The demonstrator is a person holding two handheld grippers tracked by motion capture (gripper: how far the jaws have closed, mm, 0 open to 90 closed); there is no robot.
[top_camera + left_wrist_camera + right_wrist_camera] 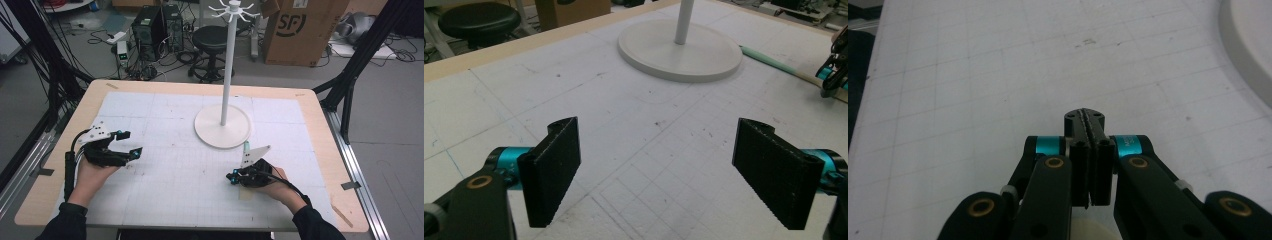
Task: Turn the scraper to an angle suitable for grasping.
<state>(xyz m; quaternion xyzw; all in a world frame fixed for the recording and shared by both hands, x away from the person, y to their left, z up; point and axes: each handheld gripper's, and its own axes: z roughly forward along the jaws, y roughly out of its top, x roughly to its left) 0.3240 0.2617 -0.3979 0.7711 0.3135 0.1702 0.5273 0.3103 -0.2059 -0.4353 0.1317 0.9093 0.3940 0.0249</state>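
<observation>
Down at the lower left of the high view, the left gripper (132, 143) sits over the white gridded mat (165, 115) with its jaws spread wide. Its own view shows the two black pads (551, 167) well apart, with bare mat between them. At the lower right of the high view, the right gripper (231, 177) points toward the left of the frame, low over the mat. In its own view the right gripper (1087, 117) has its jaws pressed together along a thin seam, and nothing shows between the tips. A pale shape shows under the jaws at the bottom edge of that view, but I cannot tell what it is. A slim stick with a teal end (246, 146) lies on the mat just beside the right gripper, between it and the round base of the white stand (222, 132). In the left gripper view the stick (774, 61) runs from the base's edge toward the right gripper at the right edge of the frame; whether they touch I cannot tell. The stand rises from the middle of the mat, well apart from the left gripper. The wooden table (200, 86) borders the mat on all sides.
</observation>
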